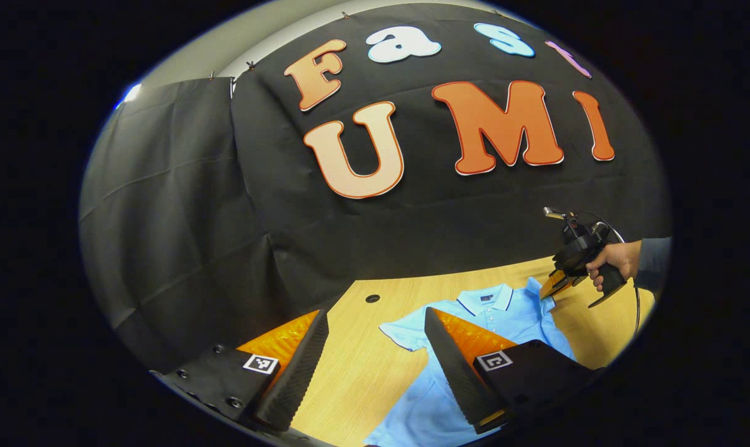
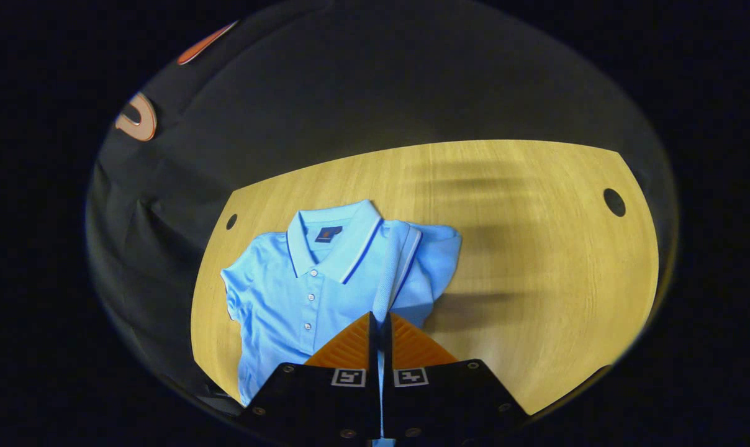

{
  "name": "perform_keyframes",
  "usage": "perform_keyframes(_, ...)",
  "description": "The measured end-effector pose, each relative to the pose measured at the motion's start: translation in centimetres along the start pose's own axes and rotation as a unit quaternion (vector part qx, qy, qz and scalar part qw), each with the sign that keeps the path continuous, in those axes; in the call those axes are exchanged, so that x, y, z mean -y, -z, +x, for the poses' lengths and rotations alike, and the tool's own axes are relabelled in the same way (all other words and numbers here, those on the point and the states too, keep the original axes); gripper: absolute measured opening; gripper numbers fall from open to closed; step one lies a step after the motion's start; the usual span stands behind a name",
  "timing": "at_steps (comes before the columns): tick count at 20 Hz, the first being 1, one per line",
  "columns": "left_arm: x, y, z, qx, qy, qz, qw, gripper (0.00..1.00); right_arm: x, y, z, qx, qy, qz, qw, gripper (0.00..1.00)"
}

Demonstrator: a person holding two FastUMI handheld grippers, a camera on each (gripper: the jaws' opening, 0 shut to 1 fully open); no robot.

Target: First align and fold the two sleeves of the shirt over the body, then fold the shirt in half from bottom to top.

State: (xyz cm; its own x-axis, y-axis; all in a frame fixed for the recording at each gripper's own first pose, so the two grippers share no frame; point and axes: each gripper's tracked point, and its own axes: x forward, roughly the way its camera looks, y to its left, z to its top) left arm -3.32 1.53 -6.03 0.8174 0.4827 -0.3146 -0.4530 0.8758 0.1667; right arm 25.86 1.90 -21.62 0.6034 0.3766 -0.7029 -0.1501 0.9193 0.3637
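A light blue polo shirt (image 2: 288,292) lies face up on the wooden bench (image 2: 536,248), collar toward the far wall. The right tool (image 2: 378,323) pinches its right sleeve (image 2: 393,267), lifted over the body. The left tool (image 1: 375,347) hangs wide apart above the other sleeve (image 1: 403,332).
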Motion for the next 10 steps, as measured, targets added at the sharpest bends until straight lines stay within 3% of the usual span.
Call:
perform_keyframes(2, -0.2, 0.2, 0.0, -0.005, -0.001, -0.001, 1.000, 1.00, -2.4, 0.3, 0.4, -0.008, -0.031, 0.007, 0.999, 0.06)
perform_keyframes(4, -0.1, 0.7, 0.7, -0.012, 0.005, -0.011, 1.000, 1.00, -4.1, 0.2, 0.0, -0.004, -0.062, 0.007, 0.998, 0.19)
perform_keyframes(5, 0.0, 1.0, 1.4, -0.020, 0.007, -0.017, 1.000, 1.00, -4.4, -0.1, -0.6, 0.005, -0.072, -0.001, 0.997, 0.31)
perform_keyframes(6, 0.3, 1.3, 2.4, -0.026, 0.016, -0.026, 0.999, 1.00, -3.8, -0.5, -1.1, 0.017, -0.067, -0.010, 0.998, 0.34)
perform_keyframes(9, 0.0, 2.0, 4.9, -0.046, 0.031, -0.034, 0.998, 1.00, -2.1, -1.4, -3.0, 0.046, -0.044, -0.022, 0.998, 0.38)
perform_keyframes(10, 0.1, 2.1, 5.8, -0.054, 0.038, -0.039, 0.997, 1.00, -1.6, -1.6, -3.8, 0.057, -0.040, -0.023, 0.997, 0.29)
